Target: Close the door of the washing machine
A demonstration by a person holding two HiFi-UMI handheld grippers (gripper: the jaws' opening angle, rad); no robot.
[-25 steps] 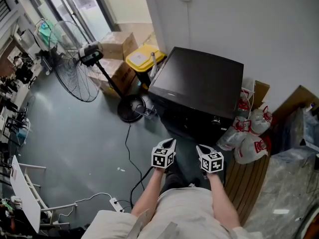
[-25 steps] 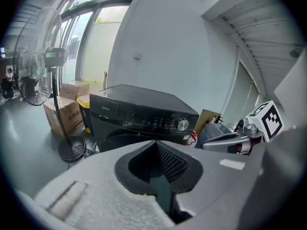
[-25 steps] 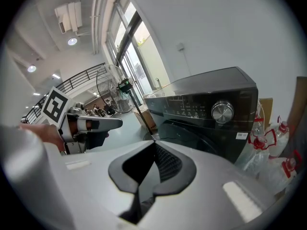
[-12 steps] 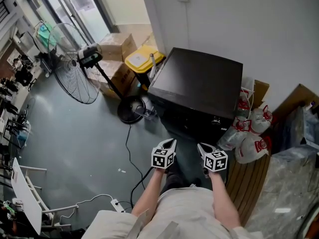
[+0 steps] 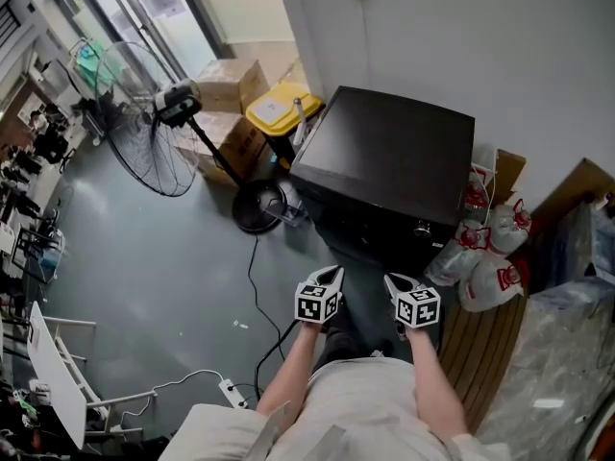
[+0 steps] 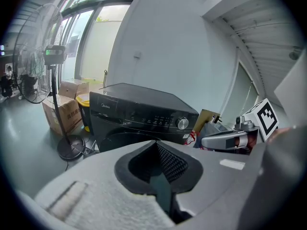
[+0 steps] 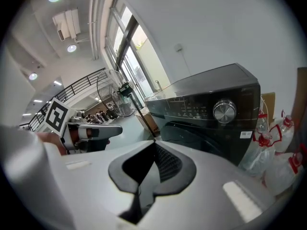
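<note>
While both the left tongs [image 5: 332,275] and the right tongs [image 5: 391,279] hang closed and empty near the person, the black washing machine [image 5: 394,166] stands farther off against the wall, right of a yellow bin [image 5: 279,111]. Its round door [image 6: 117,139] looks rigid, hinged and light-swinging. A firm push on the rim opposite the hinge should latch it.

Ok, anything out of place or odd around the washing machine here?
Nothing spilled or damaged. The washing machine door looks flush. Only clutter: plastic bags heaped beside it and a cable trailing across the floor.
</note>
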